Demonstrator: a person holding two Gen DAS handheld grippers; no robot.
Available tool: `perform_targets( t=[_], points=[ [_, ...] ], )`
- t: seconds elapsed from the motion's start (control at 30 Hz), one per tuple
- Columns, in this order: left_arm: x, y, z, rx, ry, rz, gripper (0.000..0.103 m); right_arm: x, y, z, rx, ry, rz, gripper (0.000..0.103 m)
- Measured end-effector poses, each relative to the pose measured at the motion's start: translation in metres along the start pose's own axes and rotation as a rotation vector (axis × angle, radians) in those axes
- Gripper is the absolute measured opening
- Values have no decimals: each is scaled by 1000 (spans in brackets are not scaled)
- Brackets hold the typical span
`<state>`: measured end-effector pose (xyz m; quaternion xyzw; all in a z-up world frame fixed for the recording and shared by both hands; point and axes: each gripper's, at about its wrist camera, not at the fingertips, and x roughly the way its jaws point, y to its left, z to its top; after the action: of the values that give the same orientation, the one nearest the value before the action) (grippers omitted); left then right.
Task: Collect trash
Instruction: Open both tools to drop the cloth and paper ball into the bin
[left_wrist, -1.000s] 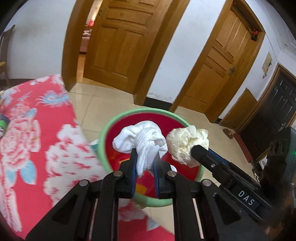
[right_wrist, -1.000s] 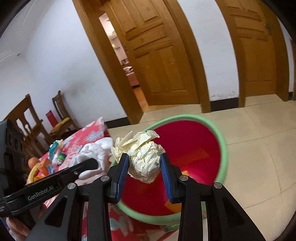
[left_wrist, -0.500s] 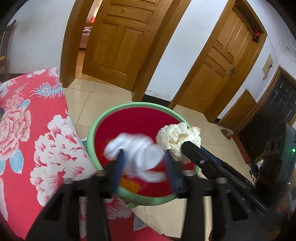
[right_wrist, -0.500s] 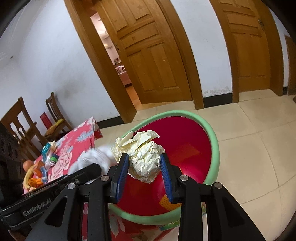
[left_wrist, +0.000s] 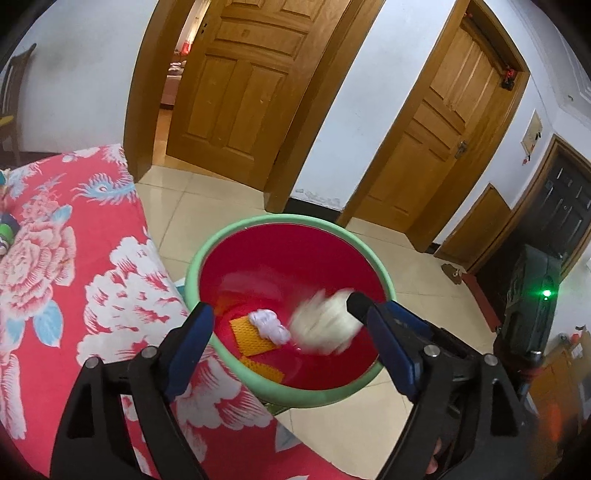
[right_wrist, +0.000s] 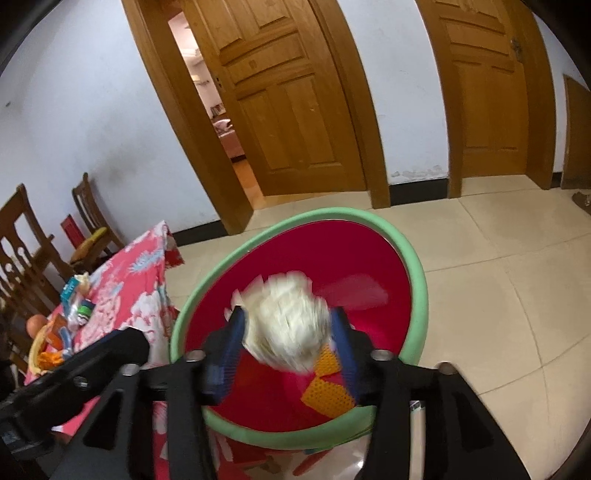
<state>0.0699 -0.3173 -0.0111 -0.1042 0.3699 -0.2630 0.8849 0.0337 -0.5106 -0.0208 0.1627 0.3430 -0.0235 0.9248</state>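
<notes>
A red bin with a green rim (left_wrist: 236, 230) (right_wrist: 417, 266) stands on the floor beside the table. My left gripper (left_wrist: 299, 354) is open and empty above the bin's near side. A white crumpled tissue (left_wrist: 269, 324) lies at the bin's bottom next to orange paper scraps (left_wrist: 251, 338). My right gripper (right_wrist: 290, 347) is over the bin, its fingers parting around a cream paper ball (right_wrist: 288, 325), which is blurred with motion. The ball also shows in the left wrist view (left_wrist: 325, 325), just off the right gripper's fingertip (left_wrist: 356, 301).
A table with a red flowered cloth (left_wrist: 55, 258) (right_wrist: 129, 266) lies left of the bin, with small items on it (right_wrist: 70, 314). Wooden chairs (right_wrist: 33, 236) stand behind it. Wooden doors (left_wrist: 236, 81) and tiled floor (right_wrist: 498, 280) lie beyond.
My left gripper opened and the white tissue dropped into the bin. My right gripper moved over the bin and its fingers have spread; the paper ball is now blurred between them.
</notes>
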Motion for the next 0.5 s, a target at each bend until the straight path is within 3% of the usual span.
perform_targets(
  t=[0.03, 0.23, 0.5],
  points=[
    [-1, 0, 1, 1, -2, 2, 85, 1, 1, -1, -6, 0, -12, 65],
    [-12, 5, 2, 14, -16, 15, 85, 0, -6, -4, 2, -8, -21, 67],
    [-41, 36, 3, 34, -29, 100, 88, -9, 2, 5, 61, -69, 69, 70]
  ],
)
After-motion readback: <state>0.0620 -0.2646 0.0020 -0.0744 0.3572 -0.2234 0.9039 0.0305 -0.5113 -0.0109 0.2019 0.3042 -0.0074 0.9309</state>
